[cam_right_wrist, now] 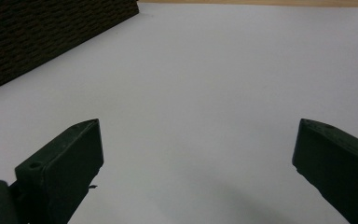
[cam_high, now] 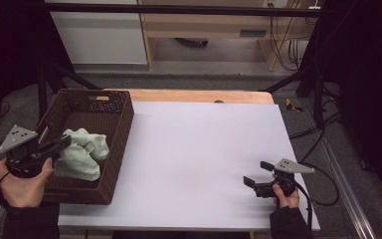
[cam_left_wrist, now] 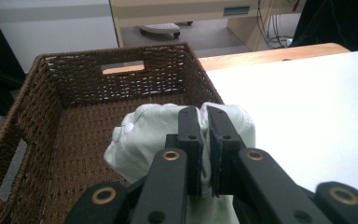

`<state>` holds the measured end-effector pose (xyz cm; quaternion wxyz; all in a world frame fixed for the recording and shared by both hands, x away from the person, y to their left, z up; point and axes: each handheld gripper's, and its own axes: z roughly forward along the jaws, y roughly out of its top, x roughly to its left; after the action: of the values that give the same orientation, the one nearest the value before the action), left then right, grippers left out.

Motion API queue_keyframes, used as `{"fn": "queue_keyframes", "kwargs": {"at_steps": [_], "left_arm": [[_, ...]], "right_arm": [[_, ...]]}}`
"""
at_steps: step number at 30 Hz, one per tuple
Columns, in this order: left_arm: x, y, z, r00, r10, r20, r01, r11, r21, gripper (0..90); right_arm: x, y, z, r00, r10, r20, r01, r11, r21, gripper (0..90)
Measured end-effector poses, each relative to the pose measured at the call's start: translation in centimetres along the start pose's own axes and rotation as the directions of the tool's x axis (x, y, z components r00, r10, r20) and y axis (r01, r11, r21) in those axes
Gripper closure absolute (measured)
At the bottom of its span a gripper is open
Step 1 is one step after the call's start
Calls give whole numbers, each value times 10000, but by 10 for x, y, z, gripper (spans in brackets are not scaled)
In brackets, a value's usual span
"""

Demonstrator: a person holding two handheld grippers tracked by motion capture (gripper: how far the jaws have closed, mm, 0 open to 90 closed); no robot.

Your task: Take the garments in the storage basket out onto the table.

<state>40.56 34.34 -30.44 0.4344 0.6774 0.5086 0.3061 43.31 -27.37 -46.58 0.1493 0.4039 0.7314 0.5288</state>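
Pale green cloth [cam_left_wrist: 144, 140] pinched between nearly closed jaws of left gripper [cam_high: 63, 143], hung inside wicker basket [cam_high: 122, 124], above basket floor. Right gripper [cam_high: 256, 174] held wide open, empty, well apart over white table [cam_high: 194, 149].

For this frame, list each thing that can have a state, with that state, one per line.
left tool: shut on the pale green cloth, over the basket.
pale green cloth: bunched up, pinched by the left tool, lying in the basket.
wicker basket: upright on the table's left side, holding the cloth.
right tool: open, nothing between its jaws, over the white table.
white table: bare around the right tool.
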Motion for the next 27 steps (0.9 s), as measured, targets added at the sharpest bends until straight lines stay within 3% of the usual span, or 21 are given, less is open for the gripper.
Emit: {"fn": "queue_keyframes", "kwargs": {"at_steps": [27], "left_arm": [[3,24,-9,9994,37,343,-28,9996,-268,846]], "right_arm": [[0,0,0,10000,12,21,-12,10000,-41,24]]}}
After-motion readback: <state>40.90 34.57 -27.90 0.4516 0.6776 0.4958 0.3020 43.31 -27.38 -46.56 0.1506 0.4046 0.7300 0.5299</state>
